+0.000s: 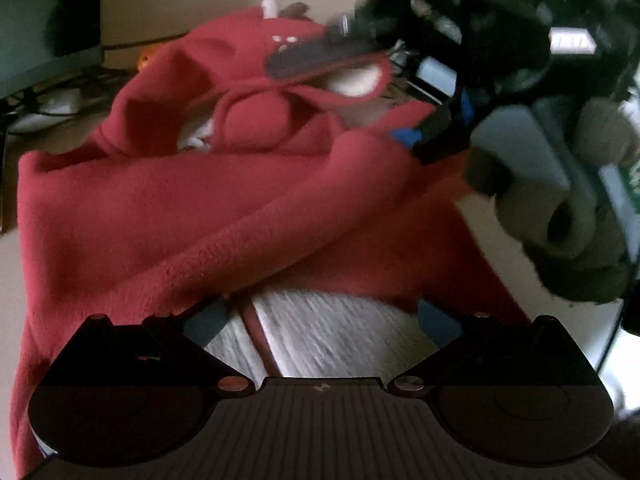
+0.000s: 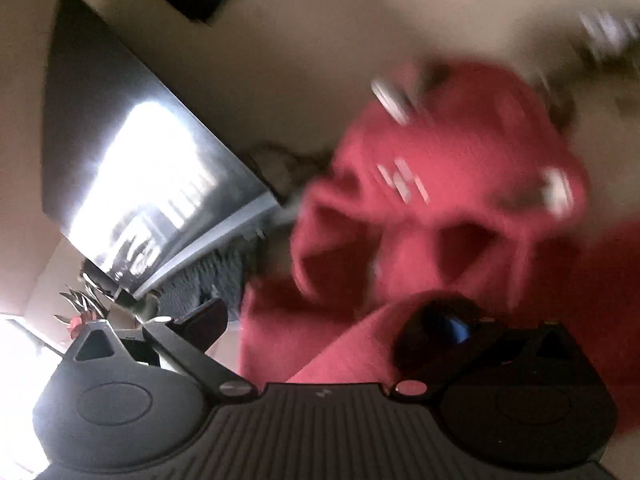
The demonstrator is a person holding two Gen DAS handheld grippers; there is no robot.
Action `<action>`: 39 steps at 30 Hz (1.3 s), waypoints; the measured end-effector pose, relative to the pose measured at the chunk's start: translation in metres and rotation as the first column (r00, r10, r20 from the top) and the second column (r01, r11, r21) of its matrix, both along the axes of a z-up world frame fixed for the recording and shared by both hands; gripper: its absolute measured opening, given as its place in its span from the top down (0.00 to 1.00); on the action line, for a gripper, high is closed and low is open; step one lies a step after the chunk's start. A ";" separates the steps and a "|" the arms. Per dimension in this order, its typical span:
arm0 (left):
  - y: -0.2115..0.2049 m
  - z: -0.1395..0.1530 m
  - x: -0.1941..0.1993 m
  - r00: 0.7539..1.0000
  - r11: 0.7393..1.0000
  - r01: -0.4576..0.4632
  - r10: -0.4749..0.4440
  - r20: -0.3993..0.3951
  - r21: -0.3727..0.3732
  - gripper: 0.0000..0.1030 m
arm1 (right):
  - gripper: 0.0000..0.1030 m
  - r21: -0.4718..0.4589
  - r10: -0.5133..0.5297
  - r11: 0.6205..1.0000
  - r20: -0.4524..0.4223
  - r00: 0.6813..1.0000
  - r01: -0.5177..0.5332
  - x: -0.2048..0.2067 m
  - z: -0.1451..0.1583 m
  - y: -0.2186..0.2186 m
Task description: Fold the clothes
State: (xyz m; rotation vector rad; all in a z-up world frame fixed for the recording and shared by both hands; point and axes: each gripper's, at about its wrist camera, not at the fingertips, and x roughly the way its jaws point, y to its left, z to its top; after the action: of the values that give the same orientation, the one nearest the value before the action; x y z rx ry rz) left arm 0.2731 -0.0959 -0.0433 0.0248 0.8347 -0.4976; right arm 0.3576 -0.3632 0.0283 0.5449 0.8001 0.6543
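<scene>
A red fleece hooded garment [image 1: 200, 208] with white lining lies bunched on a pale surface, its hood [image 1: 256, 80] at the far end. My left gripper [image 1: 320, 320] is open, its blue-padded fingers spread at the near hem over the white inner lining [image 1: 340, 336]. My right gripper shows in the left wrist view [image 1: 432, 132] at the garment's right side, held by a gloved hand [image 1: 560, 208]. In the blurred right wrist view the right gripper [image 2: 332, 324] is open, with red fabric [image 2: 440, 208] lying across its right finger.
A dark monitor [image 1: 44, 12] stands at the back left with cables below it. In the right wrist view a dark glossy screen [image 2: 140, 168] reflects light at the left, with a beige wall [image 2: 320, 40] behind.
</scene>
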 end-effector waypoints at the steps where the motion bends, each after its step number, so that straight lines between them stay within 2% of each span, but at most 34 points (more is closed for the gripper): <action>1: -0.002 -0.001 0.006 1.000 1.000 -0.015 0.015 0.003 0.007 0.00 | 0.00 -0.002 0.001 1.000 0.048 0.999 -0.001 0.000 0.012 0.000; 4: -0.007 0.011 0.029 0.996 0.998 -0.063 0.062 0.071 0.008 0.00 | 0.00 -0.038 0.004 0.999 0.162 0.987 0.003 0.000 0.041 -0.002; 8: -0.016 0.034 0.044 0.987 0.998 -0.056 0.060 0.151 -0.032 0.00 | 0.00 -0.147 -0.014 0.988 0.205 0.979 0.045 0.000 0.050 -0.007; 11: -0.025 0.040 0.031 0.989 0.998 0.056 -0.052 0.141 -0.024 0.00 | 0.00 -0.202 -0.040 0.976 0.182 0.982 0.077 -0.003 0.042 -0.011; 14: -0.030 0.042 0.011 0.978 0.984 0.176 -0.172 0.119 -0.021 0.00 | 0.00 -0.256 -0.066 0.961 0.166 0.984 0.108 -0.010 0.034 -0.017; 16: -0.026 0.043 -0.003 0.968 0.974 0.227 -0.224 0.112 -0.021 0.00 | 0.00 -0.301 -0.077 0.945 0.165 0.983 0.125 -0.011 0.029 -0.018; 18: -0.016 0.045 -0.009 0.968 0.972 0.231 -0.226 0.111 -0.032 0.00 | 0.00 -0.341 -0.082 0.930 0.170 0.982 0.136 -0.012 0.027 -0.018; 23: 0.025 0.058 0.001 0.987 0.985 0.141 -0.131 0.097 -0.104 0.00 | 0.00 -0.388 -0.077 0.908 0.211 0.975 0.156 -0.026 0.038 -0.023; 26: 0.051 0.071 0.004 0.989 0.985 0.097 -0.079 0.126 -0.143 0.00 | 0.00 -0.371 -0.143 0.899 0.254 0.957 0.233 -0.036 0.049 -0.034; 28: 0.067 0.082 0.006 0.988 0.988 0.057 -0.035 0.148 -0.146 0.00 | 0.00 -0.391 -0.189 0.870 0.297 0.936 0.300 -0.039 0.055 -0.035; 31: 0.087 0.086 0.018 0.984 0.993 -0.062 0.077 0.158 -0.098 0.00 | 0.00 -0.454 -0.185 0.817 0.378 0.907 0.356 -0.035 0.059 -0.015; 32: 0.091 0.084 0.024 0.980 0.991 -0.108 0.119 0.157 -0.076 0.00 | 0.00 -0.462 -0.171 0.811 0.401 0.900 0.360 -0.034 0.060 -0.006; 36: 0.098 0.074 0.045 0.955 0.964 -0.265 0.261 0.140 0.011 0.00 | 0.00 -0.514 -0.095 0.777 0.475 0.875 0.363 -0.023 0.064 0.037; 39: 0.089 0.067 0.053 0.952 0.953 -0.289 0.276 0.133 0.091 0.00 | 0.00 -0.548 -0.066 0.755 0.483 0.873 0.360 -0.018 0.064 0.047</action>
State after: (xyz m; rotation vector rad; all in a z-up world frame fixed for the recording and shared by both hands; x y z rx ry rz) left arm 0.3257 -0.0067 0.0240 0.0350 0.7334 -0.1774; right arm 0.3394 -0.3160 0.0918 -0.1327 0.4646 0.2353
